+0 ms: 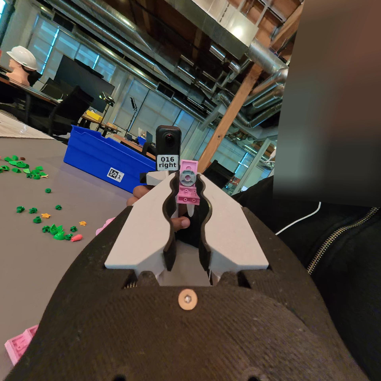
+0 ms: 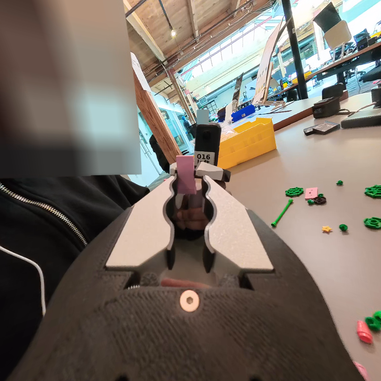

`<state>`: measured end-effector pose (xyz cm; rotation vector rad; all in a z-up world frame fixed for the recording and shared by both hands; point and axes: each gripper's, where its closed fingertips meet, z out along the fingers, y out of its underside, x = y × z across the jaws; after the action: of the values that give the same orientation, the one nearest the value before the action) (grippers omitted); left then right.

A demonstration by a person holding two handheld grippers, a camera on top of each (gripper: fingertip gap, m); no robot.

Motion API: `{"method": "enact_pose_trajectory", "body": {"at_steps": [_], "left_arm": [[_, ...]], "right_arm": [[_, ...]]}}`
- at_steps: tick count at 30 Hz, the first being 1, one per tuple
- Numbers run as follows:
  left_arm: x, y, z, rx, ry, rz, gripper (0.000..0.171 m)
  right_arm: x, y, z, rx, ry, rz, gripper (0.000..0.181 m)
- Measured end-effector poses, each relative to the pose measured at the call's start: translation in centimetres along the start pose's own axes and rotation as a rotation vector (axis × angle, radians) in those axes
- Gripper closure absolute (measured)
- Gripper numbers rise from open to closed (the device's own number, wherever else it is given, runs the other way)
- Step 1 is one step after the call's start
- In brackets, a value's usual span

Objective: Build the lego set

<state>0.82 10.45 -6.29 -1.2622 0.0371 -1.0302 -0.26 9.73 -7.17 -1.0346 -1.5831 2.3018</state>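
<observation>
Both grippers meet tip to tip above the table, the left gripper (image 1: 187, 177) clamped on a pink flat lego assembly with a grey round plate (image 1: 187, 182), the right gripper (image 2: 188, 181) closed near it, its grasp unclear, white printed labels on both cameras.

Workshop (exposed ducts (image 1: 257, 61), cluttered benches (image 2: 340, 61))

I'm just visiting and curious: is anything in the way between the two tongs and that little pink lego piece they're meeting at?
Nothing visible is. The pink lego piece with its grey round part sits right at the tips of the left tongs. The right tongs meet it from the opposite, smooth side, held up above the table.
</observation>
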Motion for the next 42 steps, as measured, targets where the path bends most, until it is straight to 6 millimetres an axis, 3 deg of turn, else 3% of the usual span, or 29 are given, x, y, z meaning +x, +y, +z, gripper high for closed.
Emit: {"method": "enact_pose_trajectory", "body": {"at_steps": [13, 19, 30, 42], "left_arm": [[-0.3, 0.0, -0.3, -0.028, -0.013, 0.022, 0.16], [-0.4, 0.5, -0.6, -0.13, -0.029, 0.1, 0.142], [-0.2, 1.6, -1.1, -0.263, 0.0, 0.108, 0.161], [-0.3, 1.6, -1.4, -0.28, -0.001, 0.117, 0.161]], "right_arm": [[0.1, 0.0, 0.0, -0.034, 0.013, -0.02, 0.168], [0.2, 0.2, -0.4, -0.072, 0.011, -0.003, 0.168], [-0.1, 1.9, 0.0, -0.162, -0.015, 0.004, 0.168], [0.0, 2.1, -0.1, -0.171, -0.015, 0.008, 0.168]]}}
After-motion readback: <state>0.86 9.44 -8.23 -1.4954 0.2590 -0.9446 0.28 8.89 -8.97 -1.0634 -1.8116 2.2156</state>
